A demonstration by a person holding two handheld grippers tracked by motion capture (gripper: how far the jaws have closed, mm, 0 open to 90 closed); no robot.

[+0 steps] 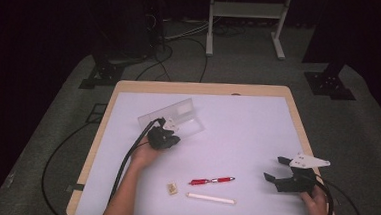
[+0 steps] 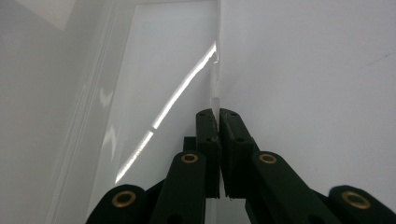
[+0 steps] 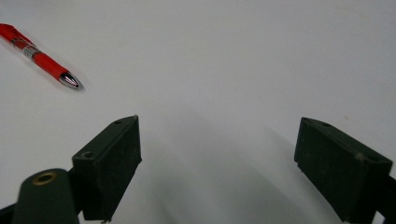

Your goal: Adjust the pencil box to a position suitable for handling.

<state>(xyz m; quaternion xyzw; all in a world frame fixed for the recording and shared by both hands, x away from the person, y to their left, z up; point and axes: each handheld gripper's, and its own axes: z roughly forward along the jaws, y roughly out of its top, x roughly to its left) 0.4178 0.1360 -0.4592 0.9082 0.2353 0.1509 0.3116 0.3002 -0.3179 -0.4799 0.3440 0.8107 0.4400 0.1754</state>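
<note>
A clear plastic case (image 1: 178, 117) lies on the white mat (image 1: 247, 131), left of centre. My left gripper (image 1: 167, 134) is at its near edge. In the left gripper view the black jaws (image 2: 218, 114) are shut on a thin upright clear edge of the case (image 2: 215, 79). A red pen (image 1: 212, 180) lies near the front, with a white stick (image 1: 211, 198) and a small beige block (image 1: 172, 188) beside it. My right gripper (image 1: 275, 169) stands open at the front right with nothing between its fingers; the red pen's tip (image 3: 67, 79) lies ahead of its jaws (image 3: 217, 158), up and to the left.
The wooden table edge (image 1: 298, 119) frames the mat. Cables (image 1: 124, 168) trail from the left gripper over the front left. On the floor behind stand a white frame (image 1: 246, 21) and black stands (image 1: 106, 67).
</note>
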